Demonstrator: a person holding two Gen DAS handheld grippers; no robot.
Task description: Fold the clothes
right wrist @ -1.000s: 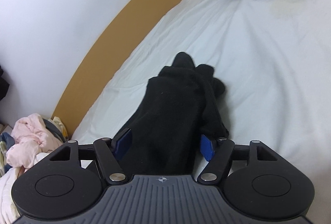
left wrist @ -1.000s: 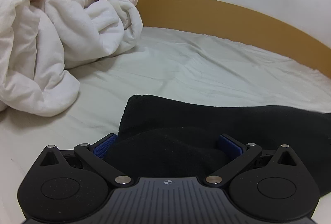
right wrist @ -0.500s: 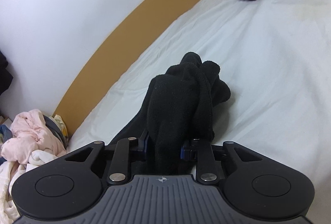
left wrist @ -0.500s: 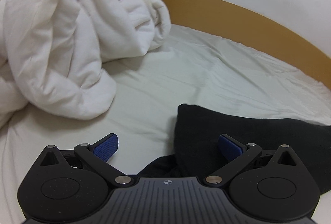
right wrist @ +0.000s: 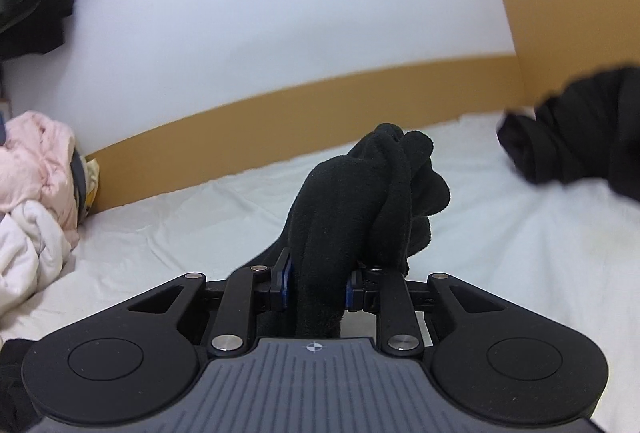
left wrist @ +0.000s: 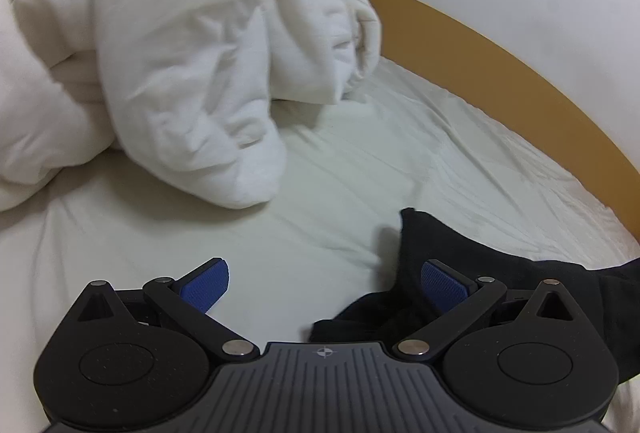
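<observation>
1. The right gripper (right wrist: 316, 283) is clamped tight on a bunched wad of soft black fleece garment (right wrist: 360, 193). The blue pads are squeezed in on both sides and the fabric bulges up past them in a lumpy knot. Looks like it's holding a gathered end so the cloth can be lifted or dragged, not a neat edge pinch.

2. The left gripper (left wrist: 324, 283) is spread wide with nothing between the pads. Its right pad sits right against the black garment's edge (left wrist: 500, 273), which lies on the bed and runs off to the right, with one pointed corner sticking up. My guess is the jaws are open like that to take a corner or hem, but it isn't actually gripping anything.

3. So the black garment is partly up in the right gripper, partly lying crumpled on the white bedsheet (left wrist: 360, 173). No flat layout, no clean crease showing, so it doesn't read as folded at this point.

4. Other stuff around: a big rumpled white duvet (left wrist: 180, 73) heaped at the left of the bed with a pale pink garment (right wrist: 36, 161) on top, pushed aside, probably to leave sheet space for working. Another dark bundle of black clothing (right wrist: 572, 129) sits further up the bed near the tan wooden bed frame (right wrist: 320, 101). It's blurry, so can't tell if it's folded or just dumped there.

5. Fleece is thick and floppy, so that one-point grab will let it hang in a clump. It'd need two held corners to flatten out.
</observation>
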